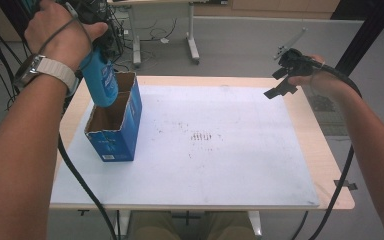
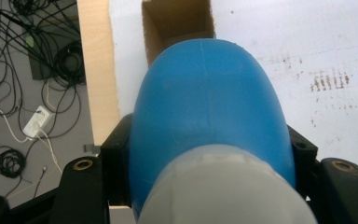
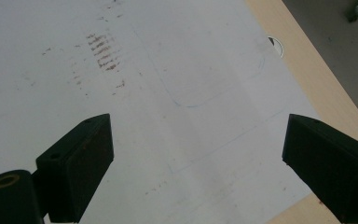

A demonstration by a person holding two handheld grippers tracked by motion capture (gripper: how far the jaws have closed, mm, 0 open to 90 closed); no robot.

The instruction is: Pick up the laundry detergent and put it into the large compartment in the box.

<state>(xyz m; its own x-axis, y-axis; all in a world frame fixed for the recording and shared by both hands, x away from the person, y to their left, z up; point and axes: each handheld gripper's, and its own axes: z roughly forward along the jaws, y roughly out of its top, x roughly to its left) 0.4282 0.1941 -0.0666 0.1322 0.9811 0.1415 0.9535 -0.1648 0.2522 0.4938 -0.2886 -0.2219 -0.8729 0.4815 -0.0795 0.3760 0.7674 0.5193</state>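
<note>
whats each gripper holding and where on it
Left gripper clamps the blue bottle by its body near the grey cap end; right gripper holds nothing.

The bottle (image 2: pixel 207 116) is smooth blue plastic with a slight sheen and a matt grey cap (image 2: pixel 221 186). The box (image 1: pixel 114 125) is printed blue cardboard, raw brown inside. A matt white, scuffed sheet (image 1: pixel 220 145) covers the light wood table (image 1: pixel 330 160).

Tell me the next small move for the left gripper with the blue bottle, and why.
Probably lower it straight down. The left gripper is clamped on the blue bottle, whose base hangs over the open cardboard box without resting inside. The right gripper is open, away from it.
</note>
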